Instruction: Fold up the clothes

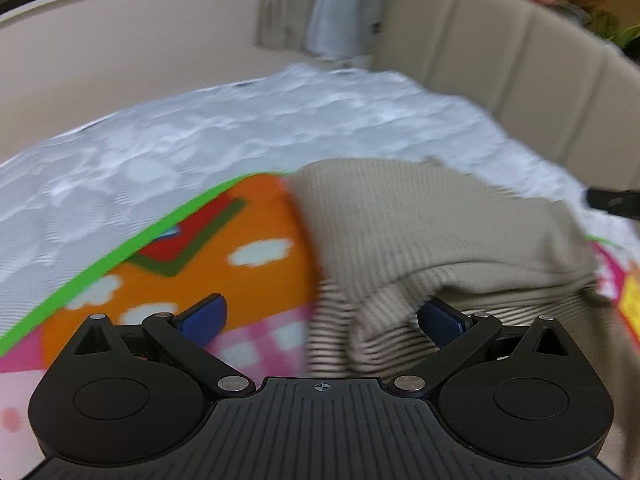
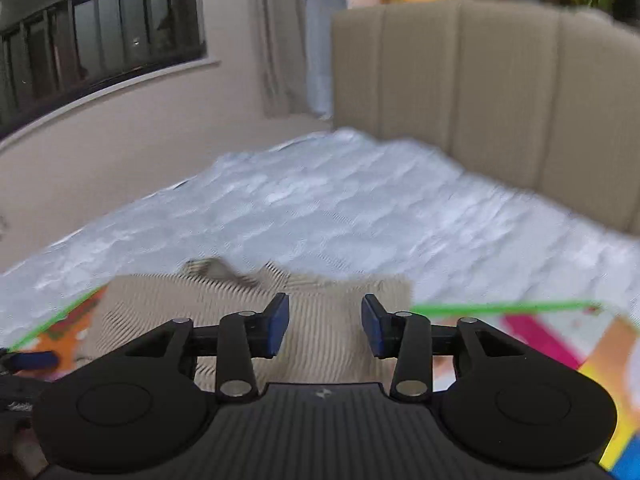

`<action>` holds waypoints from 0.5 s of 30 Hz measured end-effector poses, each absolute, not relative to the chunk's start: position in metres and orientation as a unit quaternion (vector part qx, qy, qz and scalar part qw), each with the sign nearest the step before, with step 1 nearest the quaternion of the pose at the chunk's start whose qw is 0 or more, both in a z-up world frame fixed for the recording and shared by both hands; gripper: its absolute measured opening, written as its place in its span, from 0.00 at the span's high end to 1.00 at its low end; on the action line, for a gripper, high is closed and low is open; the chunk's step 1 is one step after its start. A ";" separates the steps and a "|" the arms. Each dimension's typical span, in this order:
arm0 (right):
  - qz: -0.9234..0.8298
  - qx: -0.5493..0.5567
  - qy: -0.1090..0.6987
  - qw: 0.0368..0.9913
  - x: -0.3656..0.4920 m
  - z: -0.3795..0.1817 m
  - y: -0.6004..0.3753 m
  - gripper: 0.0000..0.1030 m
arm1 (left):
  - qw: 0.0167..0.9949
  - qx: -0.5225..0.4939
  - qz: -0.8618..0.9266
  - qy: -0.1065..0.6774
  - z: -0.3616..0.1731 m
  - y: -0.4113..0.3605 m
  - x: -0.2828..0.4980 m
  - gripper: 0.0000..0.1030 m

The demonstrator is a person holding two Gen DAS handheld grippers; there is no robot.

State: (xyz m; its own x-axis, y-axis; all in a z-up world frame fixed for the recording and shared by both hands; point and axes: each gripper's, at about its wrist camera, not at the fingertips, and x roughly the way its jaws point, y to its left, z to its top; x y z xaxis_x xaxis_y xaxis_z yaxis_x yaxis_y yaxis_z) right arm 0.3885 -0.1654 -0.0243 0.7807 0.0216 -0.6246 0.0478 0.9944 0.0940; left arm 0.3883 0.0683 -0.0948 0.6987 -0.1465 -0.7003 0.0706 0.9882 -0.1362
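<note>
A beige ribbed garment (image 1: 432, 232) with a striped inner side lies folded on a colourful play mat (image 1: 248, 256) on the bed. My left gripper (image 1: 320, 320) is open wide just in front of the garment's near edge; a fold of cloth drapes over its right fingertip (image 1: 440, 320). In the right wrist view the same garment (image 2: 320, 320) lies flat under my right gripper (image 2: 324, 328), which is open and empty above it. The left gripper's blue pad shows at that view's left edge (image 2: 32, 360).
A grey-white quilted mattress (image 2: 340, 208) stretches behind the mat. A beige padded headboard (image 2: 480, 100) stands at the right and back. A wall with a barred window (image 2: 100, 28) is on the left. The play mat (image 2: 560, 340) extends to the right.
</note>
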 end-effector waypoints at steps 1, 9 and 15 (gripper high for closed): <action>-0.009 0.043 0.342 0.939 0.389 -0.034 -0.164 0.59 | 0.920 -0.046 -0.058 0.384 -0.094 0.069 0.388 0.00; -0.025 -0.021 0.374 0.927 0.391 -0.061 -0.151 0.59 | 0.922 -0.025 -0.060 0.382 -0.084 0.069 0.387 0.00; -0.026 -0.012 0.332 0.943 0.385 -0.039 -0.151 0.59 | 0.923 -0.033 -0.060 0.380 -0.080 0.072 0.387 0.00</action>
State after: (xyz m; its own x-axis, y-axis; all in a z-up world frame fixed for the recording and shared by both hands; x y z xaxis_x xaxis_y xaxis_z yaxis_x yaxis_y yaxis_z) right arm 0.3846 -0.1511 -0.0390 0.7781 -0.0562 -0.6256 0.0403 0.9984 -0.0395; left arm 0.3869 0.0716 -0.0799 0.7046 -0.1346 -0.6967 0.0852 0.9908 -0.1052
